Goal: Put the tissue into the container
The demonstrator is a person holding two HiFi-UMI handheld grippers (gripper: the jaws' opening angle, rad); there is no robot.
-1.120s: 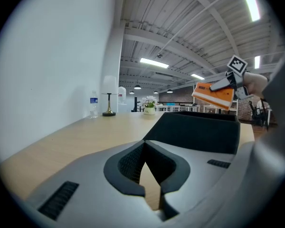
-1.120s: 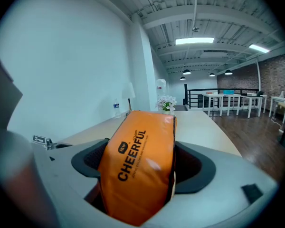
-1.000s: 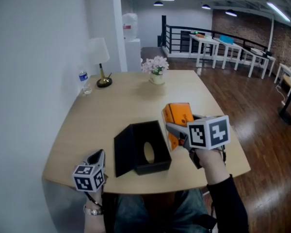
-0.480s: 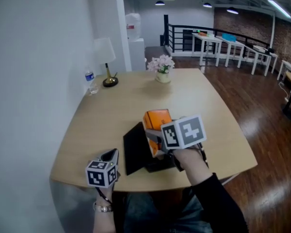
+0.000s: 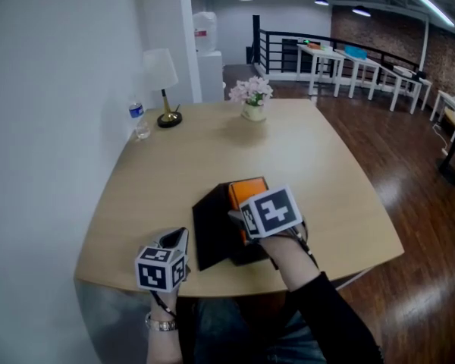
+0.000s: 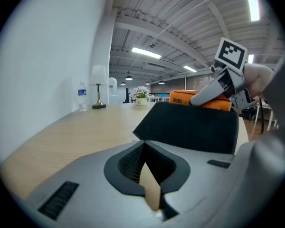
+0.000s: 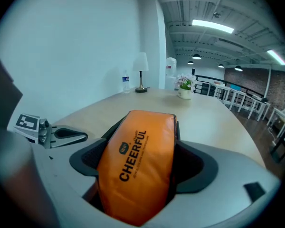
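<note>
The orange tissue pack (image 5: 247,191) sits between the jaws of my right gripper (image 5: 241,212), which are opening while the pads still touch its sides. In the right gripper view the pack (image 7: 137,160) fills the gap between the jaws of the right gripper (image 7: 141,127). It is held just over the open black container (image 5: 212,232), whose dark side wall (image 6: 190,129) stands close in the left gripper view, with the pack (image 6: 199,99) showing above it. My left gripper (image 5: 179,238) hovers at the container's near left, jaws together and holding nothing (image 6: 149,175).
A round wooden table (image 5: 174,173) carries a lamp (image 5: 159,70) and a water bottle (image 5: 139,120) at the far left, next to the white wall. A flower pot (image 5: 252,98) stands at the far middle. The table's near edge runs just below the container.
My right gripper has carried the orange pack leftward and down, from beside the container's right end to over its opening. The left gripper has barely moved.
</note>
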